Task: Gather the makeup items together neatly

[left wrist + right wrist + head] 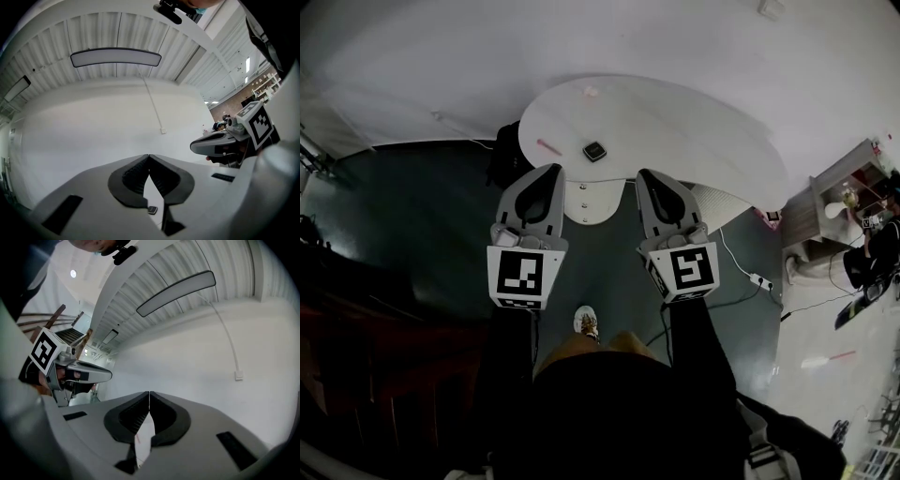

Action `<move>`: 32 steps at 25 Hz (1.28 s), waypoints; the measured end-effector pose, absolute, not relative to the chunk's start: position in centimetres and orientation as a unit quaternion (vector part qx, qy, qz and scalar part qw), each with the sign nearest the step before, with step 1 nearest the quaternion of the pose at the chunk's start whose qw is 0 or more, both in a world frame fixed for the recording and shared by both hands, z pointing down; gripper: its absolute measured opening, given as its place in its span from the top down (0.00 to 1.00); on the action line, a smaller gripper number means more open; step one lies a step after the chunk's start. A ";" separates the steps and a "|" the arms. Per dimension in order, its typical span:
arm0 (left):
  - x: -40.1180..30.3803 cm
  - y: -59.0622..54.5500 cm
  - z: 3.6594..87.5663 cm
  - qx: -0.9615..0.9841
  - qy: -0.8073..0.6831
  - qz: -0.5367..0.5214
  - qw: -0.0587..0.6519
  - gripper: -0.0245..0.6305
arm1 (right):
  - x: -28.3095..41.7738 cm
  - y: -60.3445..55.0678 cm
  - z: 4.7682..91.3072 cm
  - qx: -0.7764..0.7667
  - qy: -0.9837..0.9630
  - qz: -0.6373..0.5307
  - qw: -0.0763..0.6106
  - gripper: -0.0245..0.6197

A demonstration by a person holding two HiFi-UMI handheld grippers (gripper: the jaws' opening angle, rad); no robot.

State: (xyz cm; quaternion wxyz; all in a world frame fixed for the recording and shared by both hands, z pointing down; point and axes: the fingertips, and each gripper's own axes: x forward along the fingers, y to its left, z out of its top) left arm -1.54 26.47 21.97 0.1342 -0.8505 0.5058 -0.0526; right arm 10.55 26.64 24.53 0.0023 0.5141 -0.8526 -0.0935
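**Claws shut and empty, just short of the surface**

Left claw (551, 170): jaws together with the tips meeting and nothing between them, as the left gripper view confirms (149, 156). Right claw (649, 175): the same, closed on nothing, tips touching (149, 393). Both are held level, side by side over the dark floor (422, 216). They are near the front edge of the white rounded surface (675, 131) and not touching it.

Task items, head view only:
- The black square compact (595, 151) lies on the surface close to its near edge, roughly between the lines of the two claws.
- The slim pink stick (548, 147) lies to the compact's left, apart from it.
- The small pale pink item (590, 92) lies near the far edge, well apart from both. It is too small to identify.

Hard to make out: the sleeves merge into the dark lower part of the frame, and below them only one white shoe (587, 322) stands out. The claws partly cover the foot of the surface.

View differences:
- The left gripper view shows the compact only as a tiny dark square in the gap beneath the jaws (152, 209).
- The right gripper view shows just a white strip in that gap, with a faint reddish line (137, 439) too thin to name.
- Both gripper views show the white wall (93, 136) and the long ceiling lamp (116, 58), which the head view lacks.
- Each gripper view catches the other claw side-on, with its marker cube (259, 125).
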 end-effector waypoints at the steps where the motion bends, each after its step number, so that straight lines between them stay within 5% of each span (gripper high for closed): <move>1: -2.1 25.6 22.0 -0.851 0.505 -0.052 0.135 0.94 | 10.0 25.9 24.5 0.516 -0.851 -0.094 0.001 0.92; 32: -7.0 10.2 25.2 -0.855 0.505 -0.056 0.108 0.94 | 6.5 9.4 27.1 0.530 -0.845 -0.069 0.010 0.92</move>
